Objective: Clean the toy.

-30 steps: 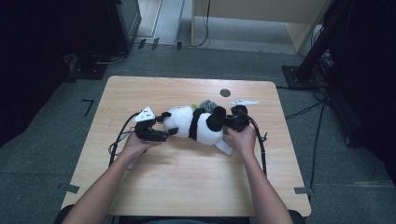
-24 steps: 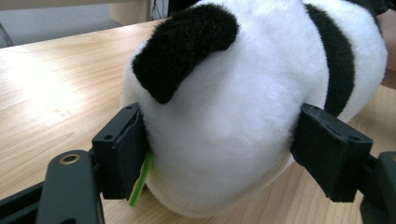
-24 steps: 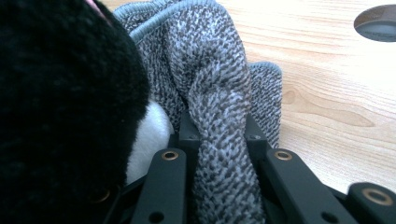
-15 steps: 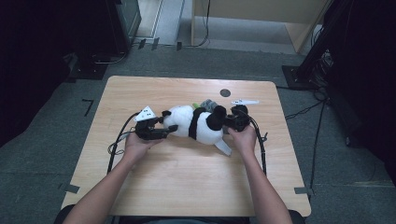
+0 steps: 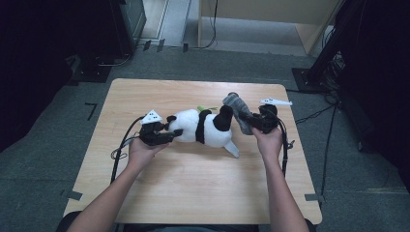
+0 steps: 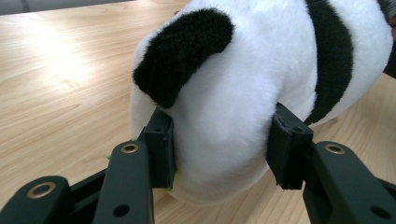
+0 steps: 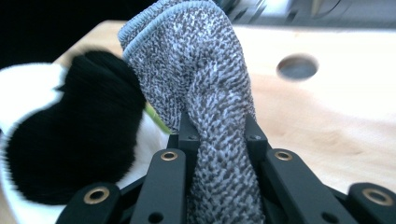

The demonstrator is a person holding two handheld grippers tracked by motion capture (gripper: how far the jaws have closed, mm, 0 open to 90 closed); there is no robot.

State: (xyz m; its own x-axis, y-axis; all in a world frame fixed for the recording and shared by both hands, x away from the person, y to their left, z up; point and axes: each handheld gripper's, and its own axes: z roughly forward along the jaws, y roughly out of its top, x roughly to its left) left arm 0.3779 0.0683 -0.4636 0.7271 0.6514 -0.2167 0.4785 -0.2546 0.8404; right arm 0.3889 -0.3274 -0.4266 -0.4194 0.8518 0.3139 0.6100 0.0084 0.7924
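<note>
Both forearms bare, no sleeves in sight. Left gripper [image 5: 164,135] is black, a black cable looping from it, a white three-cornered plate on top (dark dots on it). Right gripper [image 5: 251,118]: black too, brass-ringed holes along its jaws.

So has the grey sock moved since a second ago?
Yes. The grey sock, pinched in the right gripper, has come off the panda and now sits nearer the table's right edge.
</note>
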